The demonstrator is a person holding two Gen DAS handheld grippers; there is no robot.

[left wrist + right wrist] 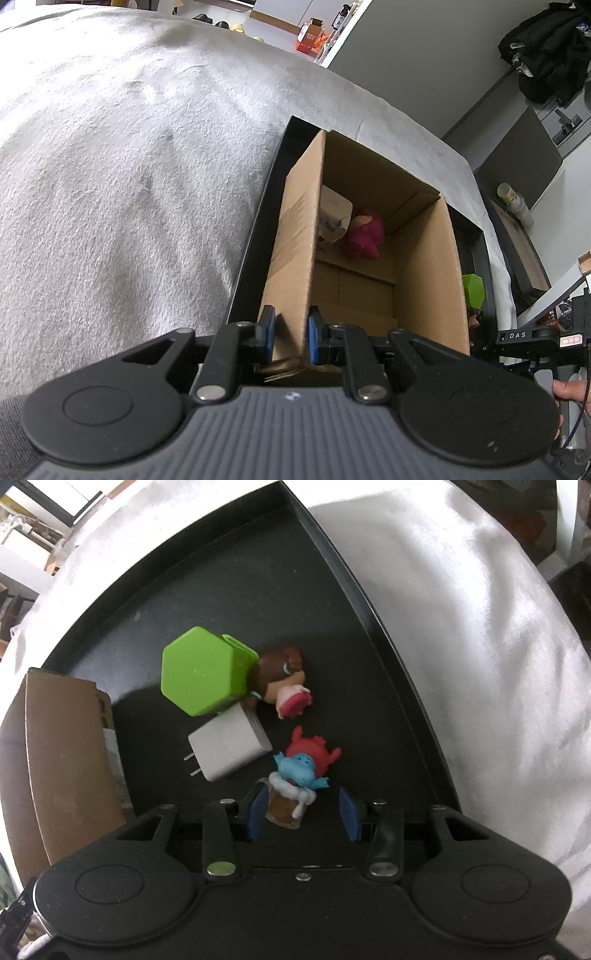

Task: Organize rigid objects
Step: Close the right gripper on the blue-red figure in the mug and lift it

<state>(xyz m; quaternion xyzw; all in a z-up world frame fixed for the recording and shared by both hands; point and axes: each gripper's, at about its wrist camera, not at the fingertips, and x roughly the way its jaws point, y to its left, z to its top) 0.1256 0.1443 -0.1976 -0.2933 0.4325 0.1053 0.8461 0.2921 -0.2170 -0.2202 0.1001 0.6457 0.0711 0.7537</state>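
Observation:
My left gripper [290,332] is shut on the near wall of an open cardboard box [424,258], which stands in a black tray [255,236]. Inside the box lie a pink fluffy toy [364,236] and a small white carton [334,210]. In the right wrist view my right gripper [303,814] points down over the tray [240,572]. A blue and red figurine [303,768] on an amber base lies between its pads; the right pad stands clear of it. Beyond it lie a white charger [229,749], a green hexagonal box [199,672] and a brown-haired doll [280,683].
The tray rests on a pale grey blanket [110,166] that spreads to the left and the far side. The cardboard box [62,757] fills the tray's left part in the right wrist view. A hand [569,391] shows at the right edge. Furniture and dark clothing stand beyond the bed.

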